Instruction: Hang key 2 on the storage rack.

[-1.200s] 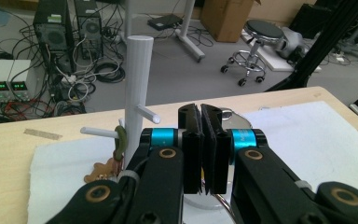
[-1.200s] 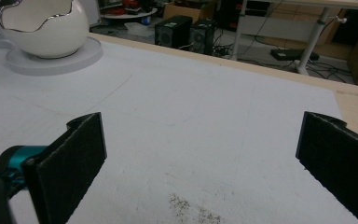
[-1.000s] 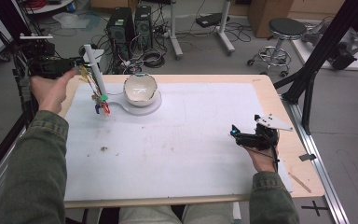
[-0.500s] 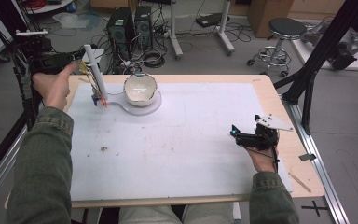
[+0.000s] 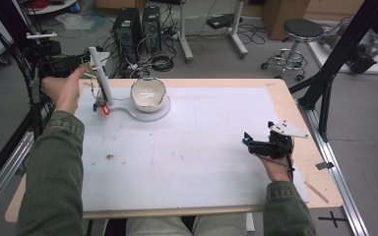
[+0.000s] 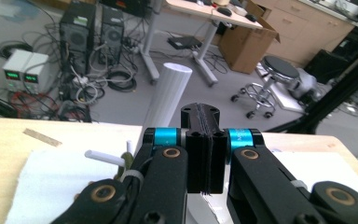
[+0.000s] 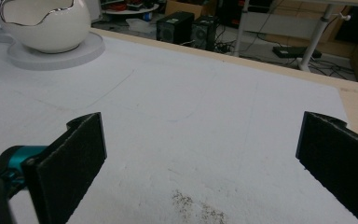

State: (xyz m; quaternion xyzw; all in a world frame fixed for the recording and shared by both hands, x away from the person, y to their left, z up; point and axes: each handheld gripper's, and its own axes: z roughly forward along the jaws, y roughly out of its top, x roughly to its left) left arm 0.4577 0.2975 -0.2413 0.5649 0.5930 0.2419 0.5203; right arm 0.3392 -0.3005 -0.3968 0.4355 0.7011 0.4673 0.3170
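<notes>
At 11 o'clock on white-covered table point(image 5: 192, 157), left gripper point(image 6: 200, 135), jaws pressed together w/ nothing between, is hovering beside white cylindrical post point(image 5: 101, 76); probably approaching trinkets hanging there. White egg-shaped ceramic bowl point(image 5: 148, 94) is sitting on round base. At 4 o'clock, right gripper point(image 5: 248, 141) is resting w/ jaws spread, idle.

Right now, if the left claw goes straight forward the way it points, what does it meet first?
Probably the upright white cylindrical post. It stands just beyond the shut left claw, slightly to one side, so a near miss is possible; depth is unclear.
</notes>
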